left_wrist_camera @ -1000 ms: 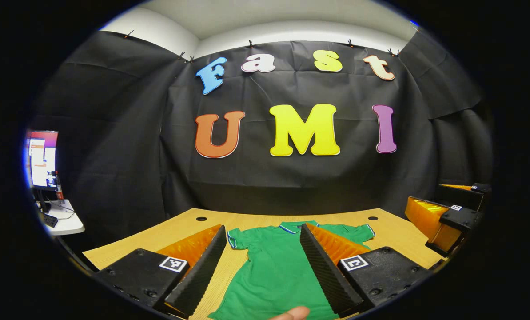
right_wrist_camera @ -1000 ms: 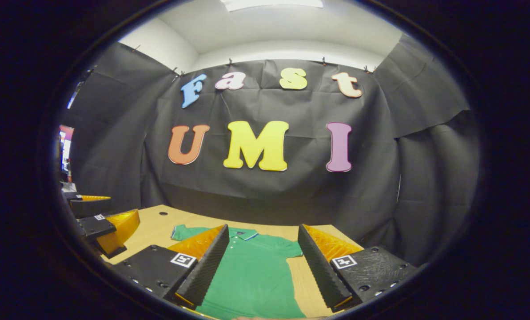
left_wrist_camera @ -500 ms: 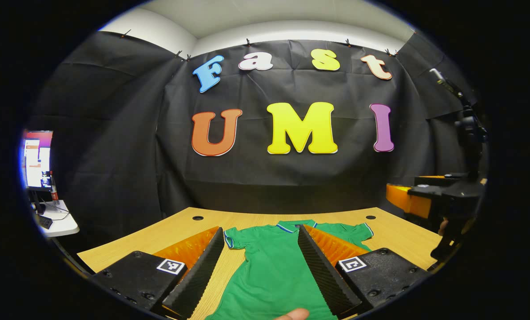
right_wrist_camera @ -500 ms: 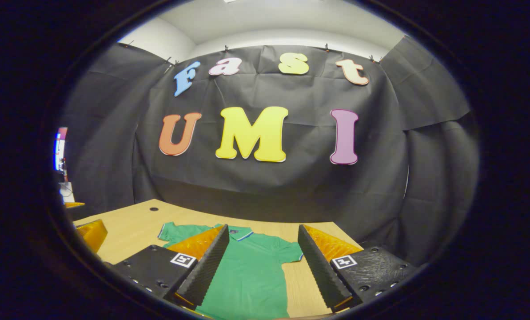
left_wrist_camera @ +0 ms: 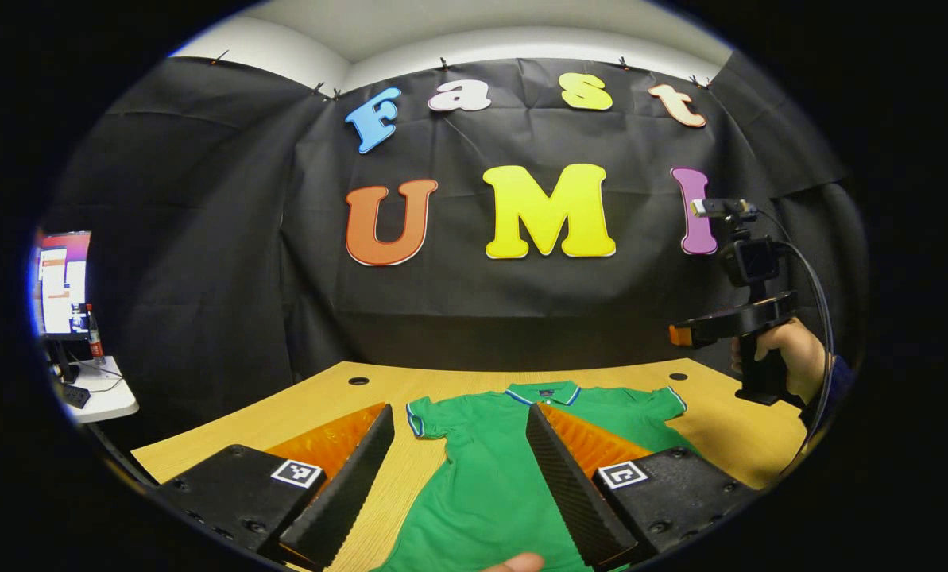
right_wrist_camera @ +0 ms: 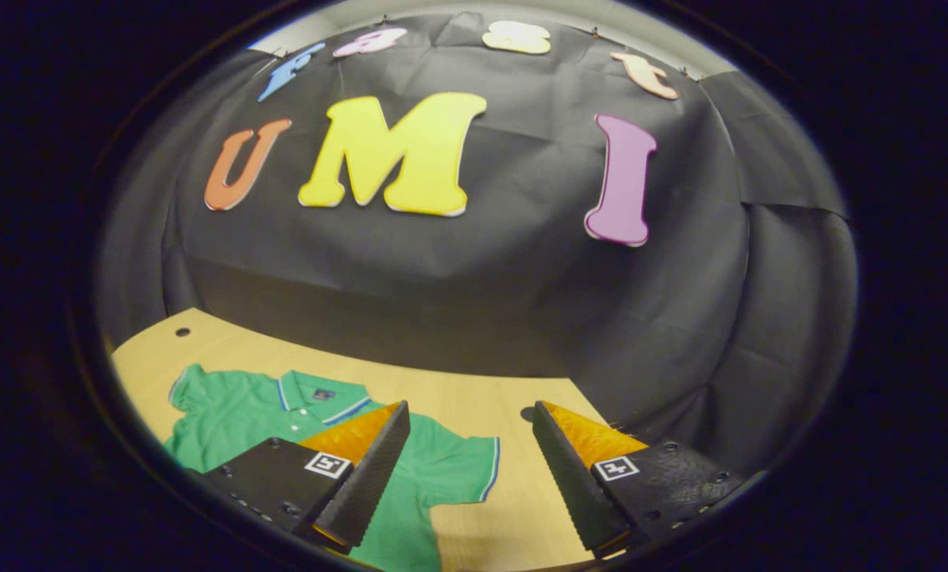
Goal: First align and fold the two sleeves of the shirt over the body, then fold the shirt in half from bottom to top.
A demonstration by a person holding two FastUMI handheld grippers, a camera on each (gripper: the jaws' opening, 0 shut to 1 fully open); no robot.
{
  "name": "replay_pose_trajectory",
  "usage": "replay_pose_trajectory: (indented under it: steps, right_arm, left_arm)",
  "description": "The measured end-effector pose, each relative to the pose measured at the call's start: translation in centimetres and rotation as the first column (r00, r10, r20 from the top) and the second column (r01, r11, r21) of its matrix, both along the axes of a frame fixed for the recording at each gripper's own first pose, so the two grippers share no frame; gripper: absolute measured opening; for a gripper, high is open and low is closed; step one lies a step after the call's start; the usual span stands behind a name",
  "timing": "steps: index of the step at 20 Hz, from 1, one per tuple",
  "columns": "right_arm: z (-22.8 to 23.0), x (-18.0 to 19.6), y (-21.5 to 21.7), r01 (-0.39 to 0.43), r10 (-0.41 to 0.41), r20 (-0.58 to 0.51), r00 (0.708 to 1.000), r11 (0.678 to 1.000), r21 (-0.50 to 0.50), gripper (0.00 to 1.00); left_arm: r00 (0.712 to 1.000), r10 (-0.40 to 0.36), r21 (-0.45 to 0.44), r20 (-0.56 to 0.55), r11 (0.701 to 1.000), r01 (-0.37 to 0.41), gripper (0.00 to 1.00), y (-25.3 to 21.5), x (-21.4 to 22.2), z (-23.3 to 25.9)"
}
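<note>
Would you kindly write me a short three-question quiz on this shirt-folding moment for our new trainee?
1. True or false: both sleeves of the green shirt already lie folded over its body.
2. The right gripper hangs above which part of the shirt? A) the hem B) the sleeve nearest it C) the collar
3. Fill in: the shirt lies flat on the wooden ____.

Key: 1 false, both sleeves are spread out. 2 B. 3 table.

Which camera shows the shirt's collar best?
The right gripper view: the collar lies open with its striped edges showing. In the left gripper view the collar sits farther off, small and flattened.
</note>
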State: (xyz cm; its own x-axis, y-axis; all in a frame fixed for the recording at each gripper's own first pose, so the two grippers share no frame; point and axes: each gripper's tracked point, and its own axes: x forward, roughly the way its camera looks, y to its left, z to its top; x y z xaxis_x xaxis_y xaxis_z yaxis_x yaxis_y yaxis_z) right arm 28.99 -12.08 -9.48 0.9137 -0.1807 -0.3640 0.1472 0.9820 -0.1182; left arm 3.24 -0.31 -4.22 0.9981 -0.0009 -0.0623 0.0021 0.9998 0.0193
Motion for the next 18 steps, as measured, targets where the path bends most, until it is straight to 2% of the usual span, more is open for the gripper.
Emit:
replay_pose_trajectory:
  steps: [2, 5, 8, 9, 12, 14, 16, 17, 18]
  right_arm:
    - [-3.7, 1.6, -1.7, 0.021, -0.02, -0.084, 0.996, 1.0, 0.004, 0.95]
    - [-8.2, 2.7, -3.5, 0.05, -0.035, -0.197, 0.98, 0.996, 0.071, 0.94]
    - [-11.3, 2.8, -4.7, 0.08, -0.049, -0.292, 0.955, 0.992, 0.098, 0.94]
    - [-11.9, 2.6, -4.5, 0.087, -0.044, -0.315, 0.948, 0.988, 0.124, 0.91]
    - [-13.5, 2.0, -2.8, 0.082, 0.011, -0.374, 0.928, 0.969, 0.232, 0.9]
    - [-14.7, 1.8, -2.1, 0.09, 0.024, -0.41, 0.912, 0.962, 0.256, 0.9]
    - [-15.4, 1.9, -1.5, 0.11, 0.027, -0.429, 0.903, 0.95, 0.291, 0.81]
    - [-15.5, 2.0, -1.0, 0.122, 0.031, -0.434, 0.9, 0.939, 0.32, 0.7]
    - [-16.2, 2.0, -0.8, 0.143, 0.024, -0.451, 0.892, 0.932, 0.332, 0.67]
  left_arm:
    - [1.0, 0.007, 0.016, -0.014, 1.0, -0.007, 1.0, 0.0, 0.7, -1.0]
    - [1.0, 0.016, 0.068, -0.027, 0.998, -0.014, 1.0, -0.3, 1.6, -2.2]
    - [0.999, -0.021, 0.042, -0.05, 0.999, 0.023, 1.0, -1.2, 1.7, -2.9]
    - [0.998, -0.028, 0.036, -0.052, 0.999, 0.029, 1.0, -1.5, 1.7, -3.0]
    - [0.999, -0.02, 0.036, -0.047, 0.999, 0.022, 1.0, -1.2, 1.9, -3.0]
    - [0.998, -0.02, 0.032, -0.053, 0.999, 0.022, 1.0, -1.2, 2.0, -3.2]
    - [0.998, -0.016, 0.034, -0.055, 0.999, 0.018, 1.0, -1.0, 2.0, -3.3]
    - [0.998, -0.015, 0.036, -0.053, 0.999, 0.017, 1.0, -0.9, 2.0, -3.1]
    - [0.999, -0.015, 0.037, -0.05, 0.999, 0.017, 1.0, -1.0, 2.0, -3.0]
